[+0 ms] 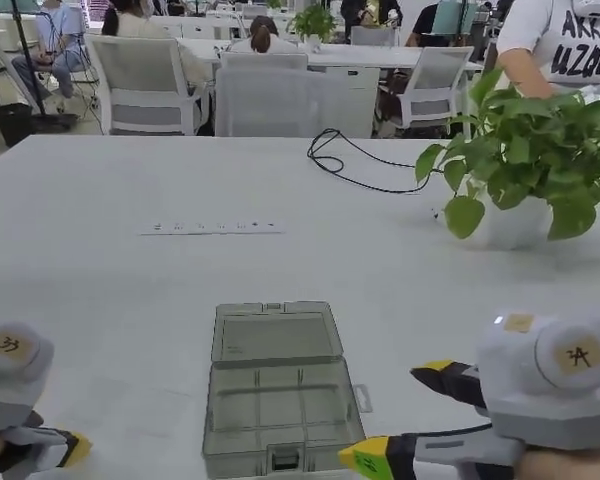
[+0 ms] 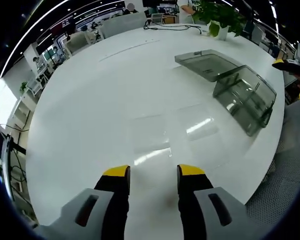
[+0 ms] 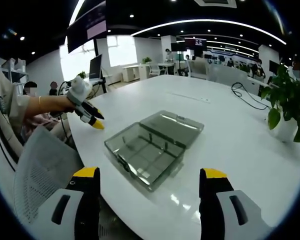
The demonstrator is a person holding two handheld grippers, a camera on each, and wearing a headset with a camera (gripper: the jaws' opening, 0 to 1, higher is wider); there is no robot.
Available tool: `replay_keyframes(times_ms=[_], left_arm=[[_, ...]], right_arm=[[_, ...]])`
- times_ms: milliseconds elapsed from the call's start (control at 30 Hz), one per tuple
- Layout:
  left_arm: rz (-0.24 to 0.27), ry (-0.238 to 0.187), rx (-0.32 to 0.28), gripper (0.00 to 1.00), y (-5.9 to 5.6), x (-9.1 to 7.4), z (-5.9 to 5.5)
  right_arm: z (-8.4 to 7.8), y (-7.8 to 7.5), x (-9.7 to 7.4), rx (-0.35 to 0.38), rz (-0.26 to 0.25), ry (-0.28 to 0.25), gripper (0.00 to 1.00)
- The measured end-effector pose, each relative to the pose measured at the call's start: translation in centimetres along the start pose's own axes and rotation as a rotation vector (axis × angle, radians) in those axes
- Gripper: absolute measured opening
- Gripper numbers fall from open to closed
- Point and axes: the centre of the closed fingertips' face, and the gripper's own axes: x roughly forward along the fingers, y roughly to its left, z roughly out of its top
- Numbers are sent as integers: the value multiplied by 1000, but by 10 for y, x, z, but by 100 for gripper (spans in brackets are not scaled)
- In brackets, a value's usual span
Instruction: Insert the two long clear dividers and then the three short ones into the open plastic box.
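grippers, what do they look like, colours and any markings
Both the left gripper and the right gripper have pale grey bodies and black jaws with yellow tips. In the head view, each has a rounded top with a tan sticker bearing a handwritten mark.

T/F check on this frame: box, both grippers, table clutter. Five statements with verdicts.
1. The lid of the plastic box is open. True.
2. The left gripper grips the lid. False: its jaws stand apart with nothing between them, over bare table.
3. In the head view, a potted plant stands on the table to the right of the box. True.
4. The right gripper is shut. False: its jaws are wide apart and empty.
5. A black cable lies on the table beyond the box. True.
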Motion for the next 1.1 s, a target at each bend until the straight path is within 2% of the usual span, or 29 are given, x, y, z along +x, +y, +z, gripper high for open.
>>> replay_keyframes(times_ms=[233,533,600,733,867,1100], left_arm=[[-35,14,-1,34,-1,1,-1],[-86,58,-21,32,-3,4,-2],[-96,49,-17,32,-5,4,-1],[-93,48,-20,32,-5,3,-2],[-82,40,-60,32,-3,4,-2],[-64,44,-79,32,-2,4,-1]], right_arm=[[1,-1,2,0,-4,2,82],[-1,-1,8,-5,0,19,81],[0,0,10,-5,0,21,81],[1,0,12,-7,-1,23,81],[1,0,13,-12,-1,29,80],[3,1,12,-7,-5,28,80]])
